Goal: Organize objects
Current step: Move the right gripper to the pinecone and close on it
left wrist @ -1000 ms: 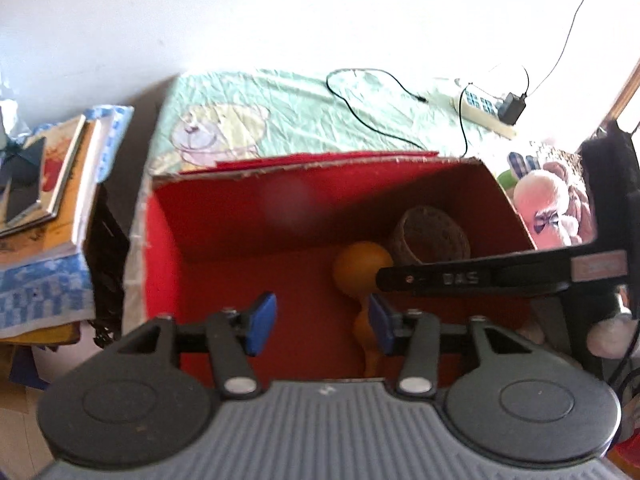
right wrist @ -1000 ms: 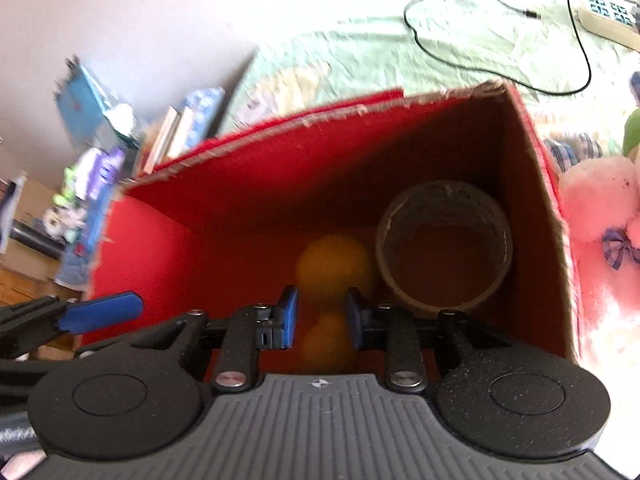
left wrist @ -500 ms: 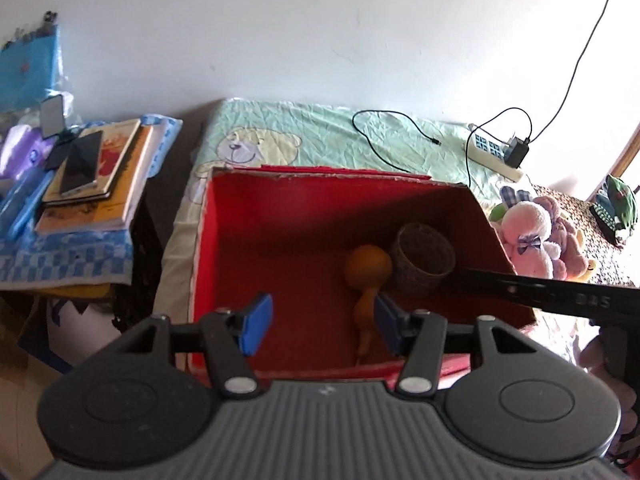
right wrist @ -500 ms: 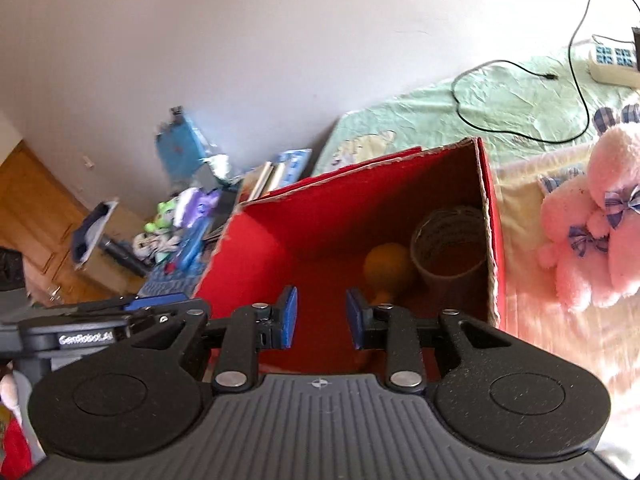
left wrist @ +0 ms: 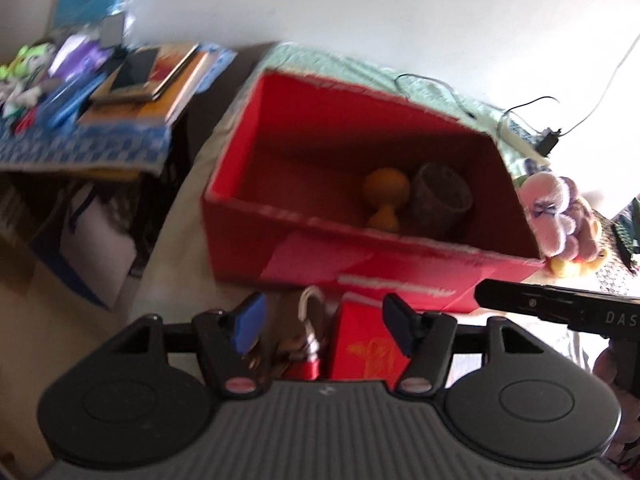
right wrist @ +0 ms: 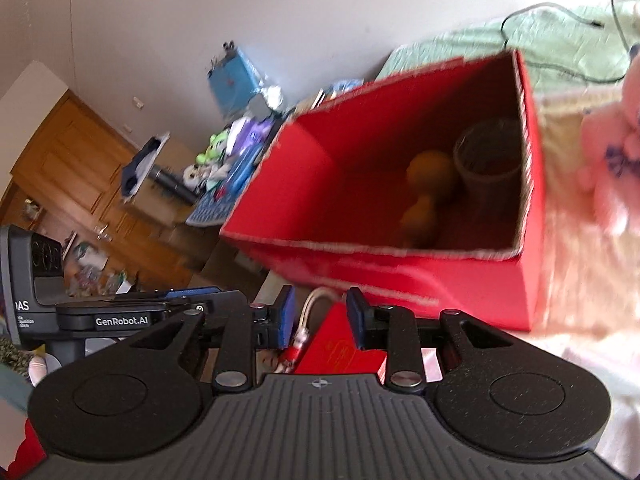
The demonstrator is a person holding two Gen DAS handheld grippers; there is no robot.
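Once I had drawn both empty, open grippers, left gripper and right gripper, back from the red box, the small red packet lay beneath, next to pick.

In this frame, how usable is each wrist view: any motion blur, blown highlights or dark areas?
Left wrist view: moderate motion smear, worst on the books; the wall at upper right is blown out; the red box is readable. Right wrist view: stronger smear at right, where the pink plush is washed out; the box interior is dark, so the orange toy and cup look soft.
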